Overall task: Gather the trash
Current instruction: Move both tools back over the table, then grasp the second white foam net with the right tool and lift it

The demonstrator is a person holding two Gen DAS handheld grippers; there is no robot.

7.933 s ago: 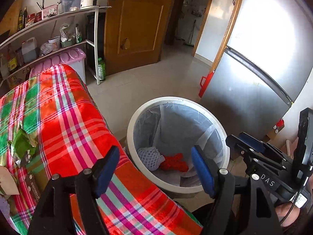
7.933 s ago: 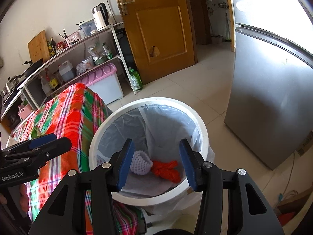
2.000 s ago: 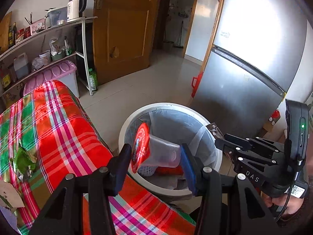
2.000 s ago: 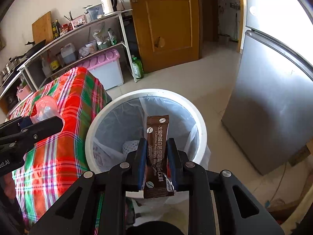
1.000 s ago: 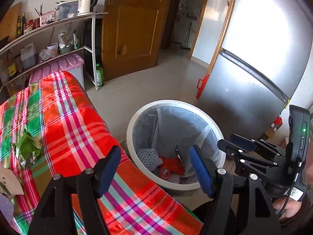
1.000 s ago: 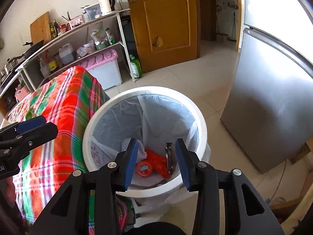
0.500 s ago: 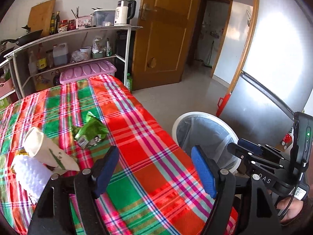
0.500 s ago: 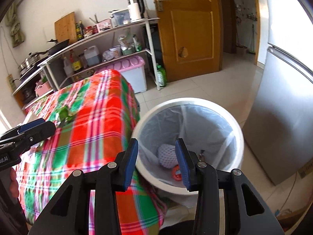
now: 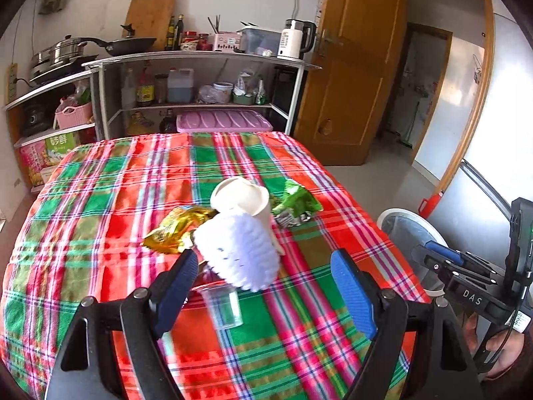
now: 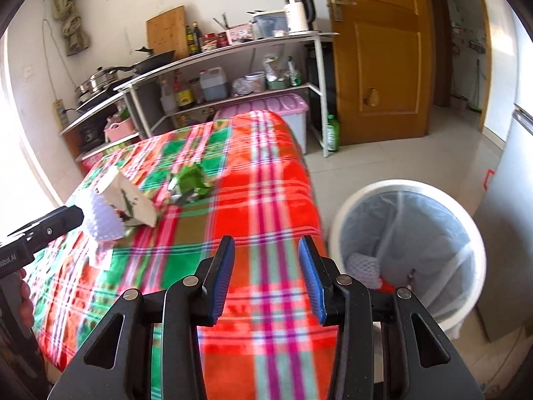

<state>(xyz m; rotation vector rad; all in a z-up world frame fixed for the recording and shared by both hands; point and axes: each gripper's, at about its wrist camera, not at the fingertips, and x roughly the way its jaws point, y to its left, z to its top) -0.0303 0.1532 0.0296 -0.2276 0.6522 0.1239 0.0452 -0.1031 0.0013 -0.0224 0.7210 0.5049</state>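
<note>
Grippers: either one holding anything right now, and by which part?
Nothing held. Left gripper is opening, empty, above the foam net; right gripper is open and empty.

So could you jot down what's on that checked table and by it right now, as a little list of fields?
table cover: red and green plaid cloth
trash on table: paper cup, white foam net, gold wrapper, green wrapper, clear plastic cup
bin: white, bag-lined, on the floor beside the table
in bin: another foam net, something red
left tongs: opening, nothing held
right tongs: open, nothing held
</note>
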